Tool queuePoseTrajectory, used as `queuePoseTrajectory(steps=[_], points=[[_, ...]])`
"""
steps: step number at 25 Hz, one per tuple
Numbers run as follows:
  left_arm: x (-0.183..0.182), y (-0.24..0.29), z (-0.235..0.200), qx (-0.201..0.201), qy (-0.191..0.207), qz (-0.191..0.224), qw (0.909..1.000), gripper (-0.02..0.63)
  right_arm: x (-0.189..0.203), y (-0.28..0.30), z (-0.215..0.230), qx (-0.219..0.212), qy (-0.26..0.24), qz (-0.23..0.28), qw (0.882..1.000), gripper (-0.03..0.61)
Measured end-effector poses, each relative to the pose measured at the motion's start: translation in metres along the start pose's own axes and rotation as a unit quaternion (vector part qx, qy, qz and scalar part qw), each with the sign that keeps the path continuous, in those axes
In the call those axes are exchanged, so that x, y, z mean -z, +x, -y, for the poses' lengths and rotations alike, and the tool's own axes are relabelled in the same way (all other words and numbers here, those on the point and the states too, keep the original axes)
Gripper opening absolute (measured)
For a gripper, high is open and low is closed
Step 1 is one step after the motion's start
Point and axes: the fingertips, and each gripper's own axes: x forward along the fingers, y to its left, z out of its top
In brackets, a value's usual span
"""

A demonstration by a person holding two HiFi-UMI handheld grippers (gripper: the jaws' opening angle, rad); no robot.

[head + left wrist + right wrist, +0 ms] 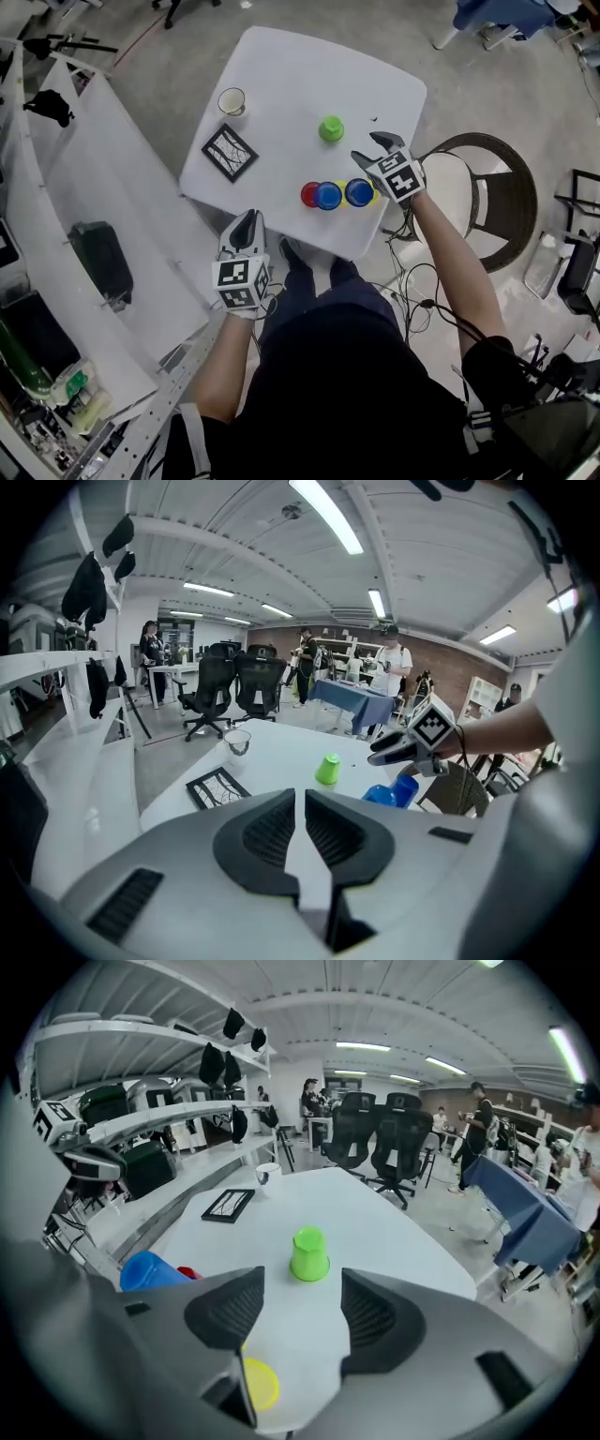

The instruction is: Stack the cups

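A green cup stands upside down near the middle of the white table. Along the near edge stand a red cup and two blue cups, with a yellow cup showing beside the right one. My right gripper hovers open just above the right blue cup, nothing between its jaws; in its own view the green cup lies straight ahead of it. My left gripper is shut and empty, off the table's near left edge, and looks towards the green cup.
A clear glass and a black-framed patterned square sit at the table's left side. A round wicker chair stands right of the table, a white shelf to its left. Office chairs stand beyond the table.
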Motion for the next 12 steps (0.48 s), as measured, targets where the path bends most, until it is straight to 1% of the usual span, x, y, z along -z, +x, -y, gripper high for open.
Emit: queuePoseTrajectory(steps=[3,6,9,12], points=[[0.006,0.002,-0.002,-0.009,-0.007,-0.008,0.9999,0.034,-0.004,0.019,-0.001,-0.022,-0.025,-0.007,0.999,0.261],[0.011,0.005,-0.004,-0.017,-0.014,-0.013,0.9997,0.034,-0.01,0.037,-0.003,-0.043,-0.06,-0.008,0.997,0.284],[0.017,0.005,-0.008,-0.026,-0.022,-0.018,0.9993,0.034,-0.013,0.055,-0.002,-0.051,-0.101,-0.018,0.993,0.293],[0.026,0.003,-0.013,-0.037,-0.029,-0.026,0.9986,0.034,-0.013,0.073,0.0,-0.054,-0.124,-0.032,0.99,0.295]])
